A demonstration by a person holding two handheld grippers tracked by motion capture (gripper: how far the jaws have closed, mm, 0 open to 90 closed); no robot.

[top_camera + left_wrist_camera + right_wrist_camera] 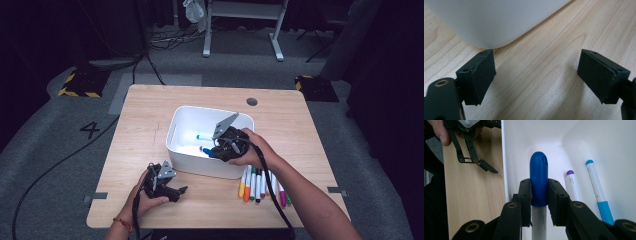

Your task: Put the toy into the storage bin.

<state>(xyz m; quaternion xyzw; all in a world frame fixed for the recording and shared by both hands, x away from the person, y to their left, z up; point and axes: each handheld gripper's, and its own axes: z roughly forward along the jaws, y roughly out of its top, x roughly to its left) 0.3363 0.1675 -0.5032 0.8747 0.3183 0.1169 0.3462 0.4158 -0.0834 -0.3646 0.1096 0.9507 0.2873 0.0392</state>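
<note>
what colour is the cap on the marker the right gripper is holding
Dark blue cap; it shows best in the right gripper view.

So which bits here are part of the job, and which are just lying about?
In the job:
right claw, shut on the blue-capped marker
white bin
markers left on the table
two markers already in the bin

Lying about:
left claw, open
floor cables

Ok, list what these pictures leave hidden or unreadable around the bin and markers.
- High view: the bin floor is partly covered by the right gripper and hand; the blue marker barely peeks out.
- Right gripper view: the blue marker's barrel runs off the bottom edge; the purple marker and light blue marker are cut off by the gripper.
- High view: markers on the table too small to count surely.
</note>
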